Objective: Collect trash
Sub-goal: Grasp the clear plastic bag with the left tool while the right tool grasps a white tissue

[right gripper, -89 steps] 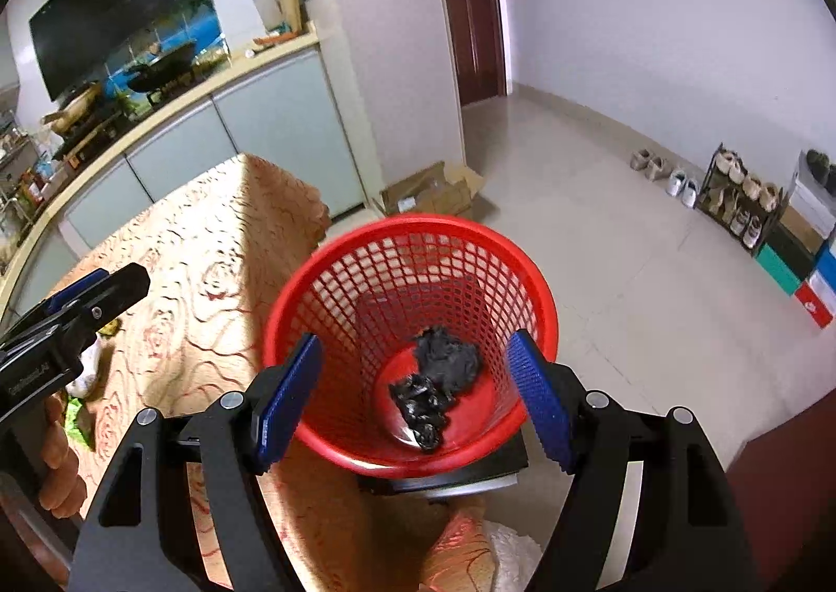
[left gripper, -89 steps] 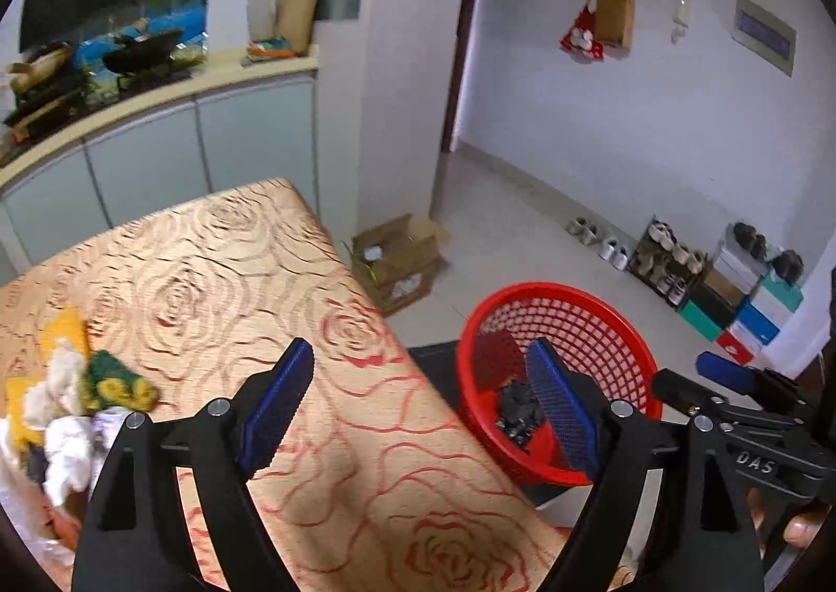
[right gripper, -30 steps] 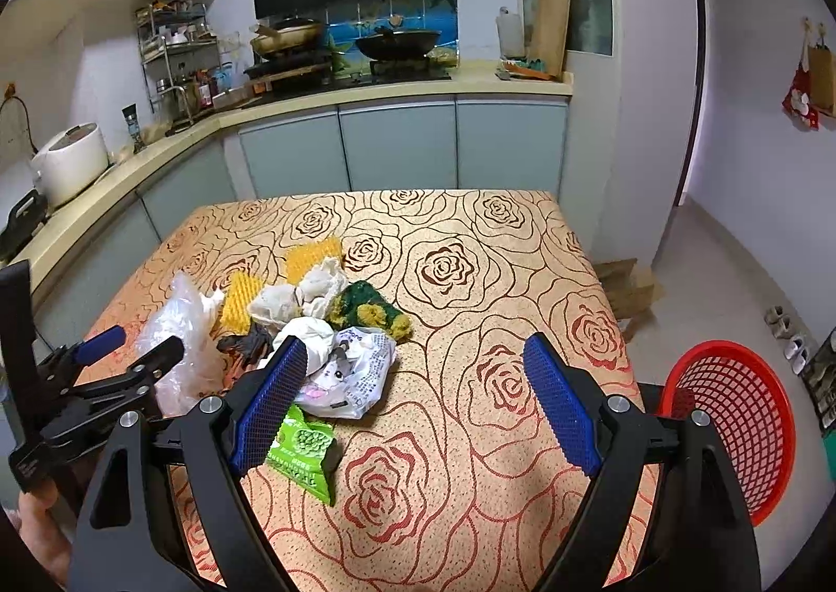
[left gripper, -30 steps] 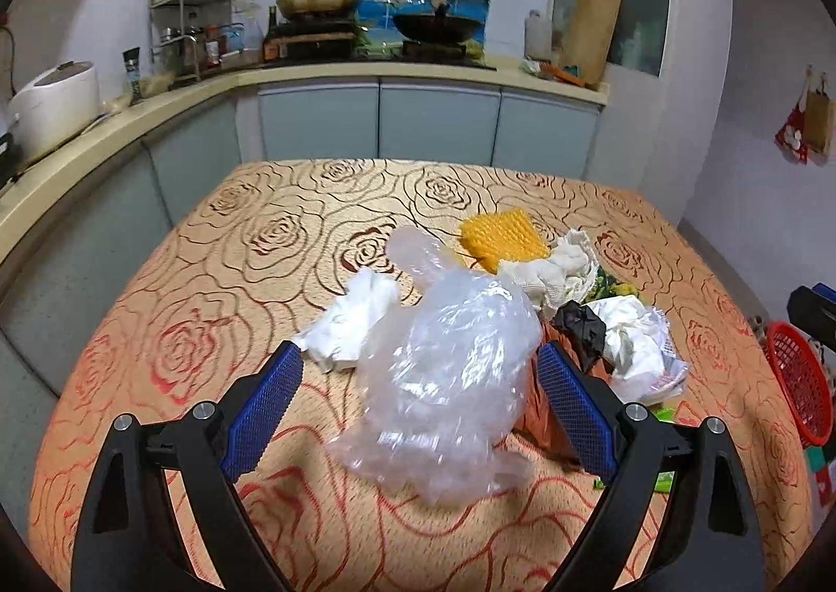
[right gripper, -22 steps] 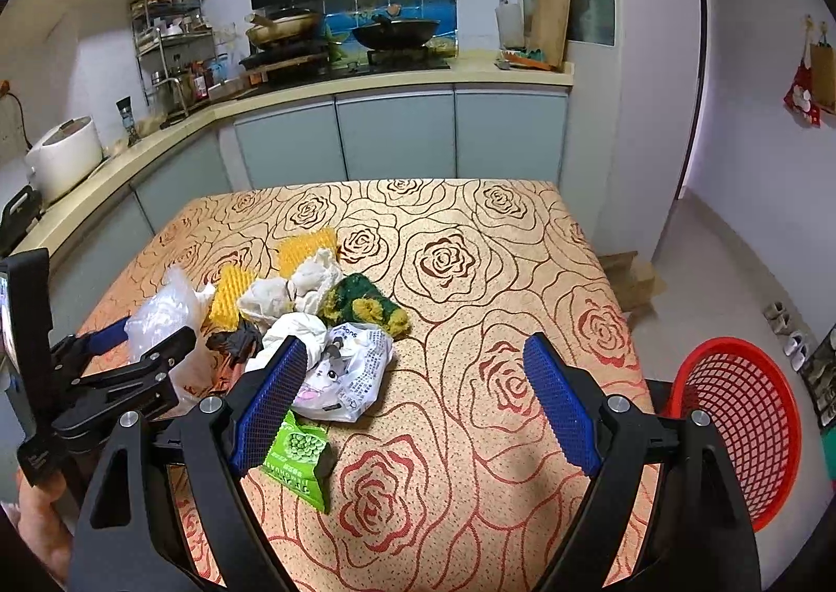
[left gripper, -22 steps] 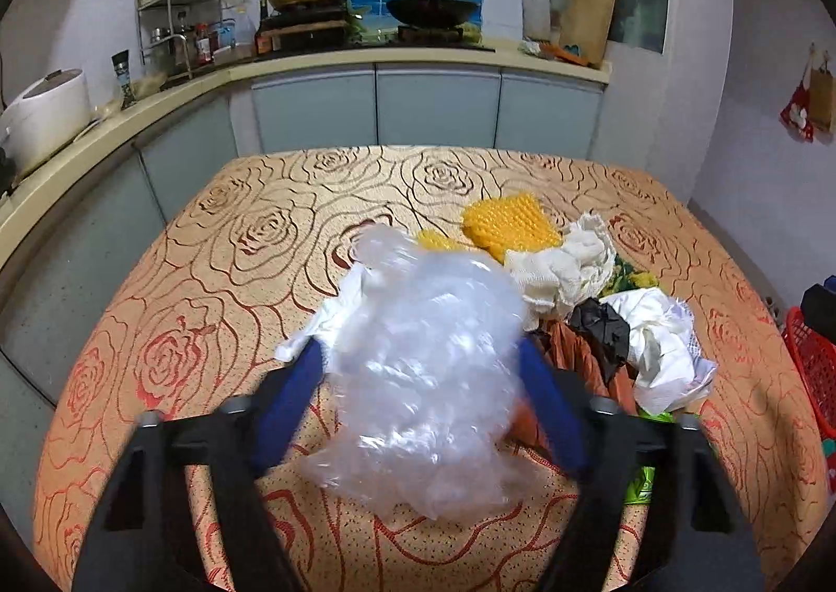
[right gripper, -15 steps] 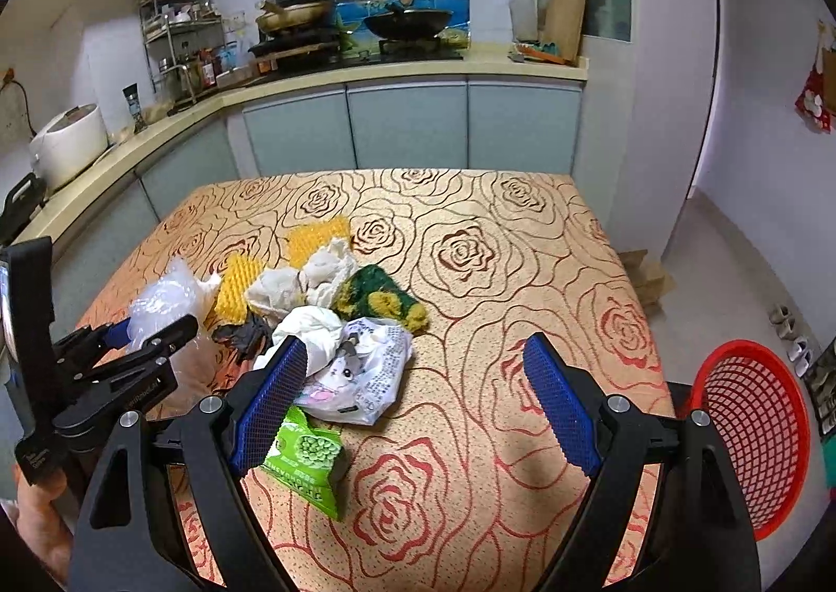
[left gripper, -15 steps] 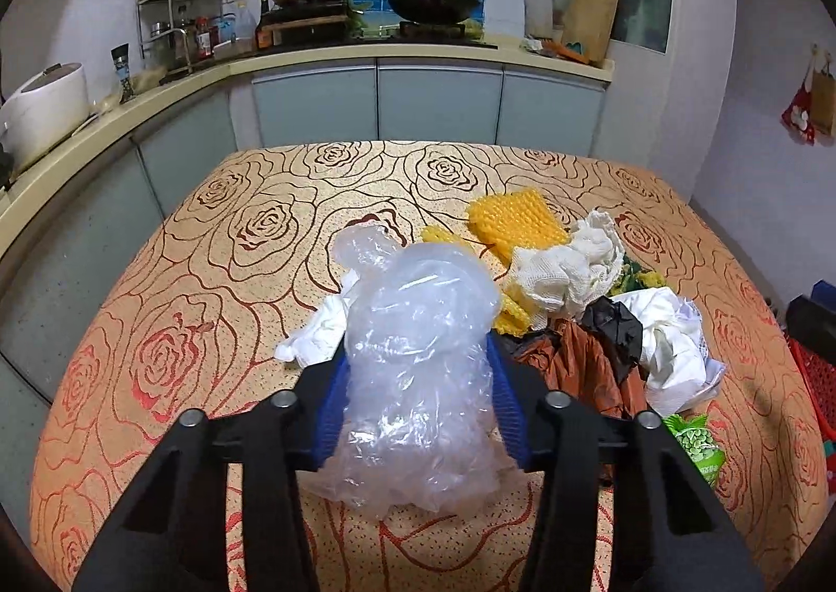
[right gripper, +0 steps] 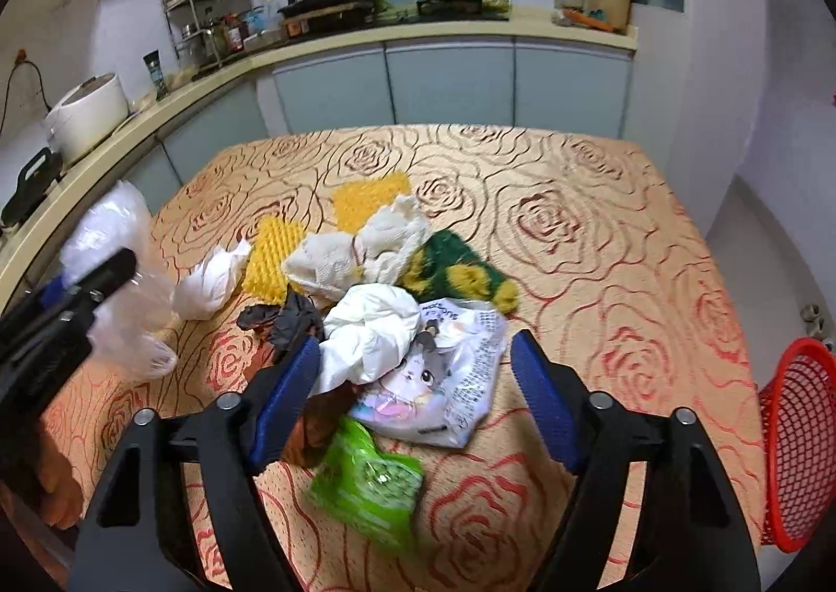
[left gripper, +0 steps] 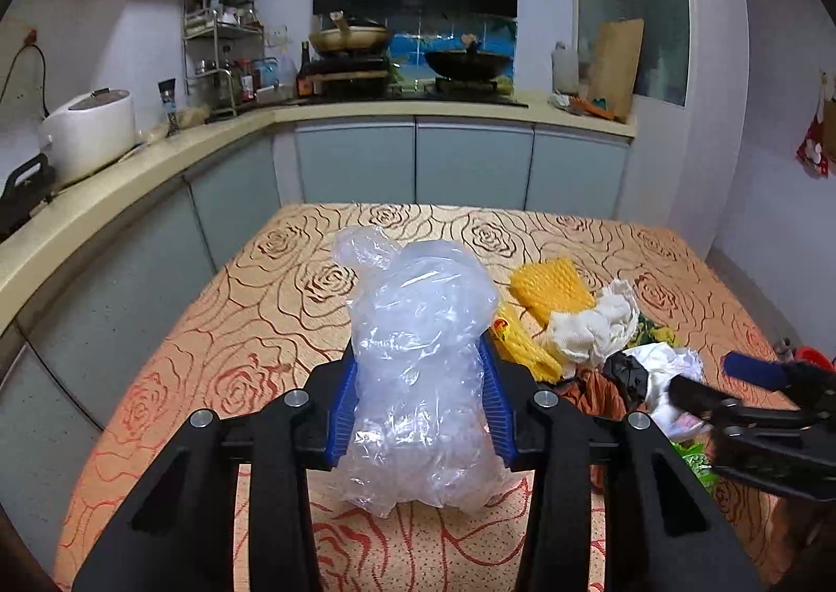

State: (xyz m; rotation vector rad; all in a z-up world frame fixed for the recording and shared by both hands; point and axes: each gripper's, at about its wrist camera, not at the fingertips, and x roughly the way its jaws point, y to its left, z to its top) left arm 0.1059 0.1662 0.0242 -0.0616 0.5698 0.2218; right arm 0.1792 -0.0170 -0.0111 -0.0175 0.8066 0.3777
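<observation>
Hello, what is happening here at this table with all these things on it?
A person is clearing trash from the table with a gripper in each hand. The left gripper has its jaws closing on a crumpled clear plastic bag. The right gripper is over the pile with its jaws closing around a white wrapper and a printed packet, not yet gripping. The red basket waits beside the table.
</observation>
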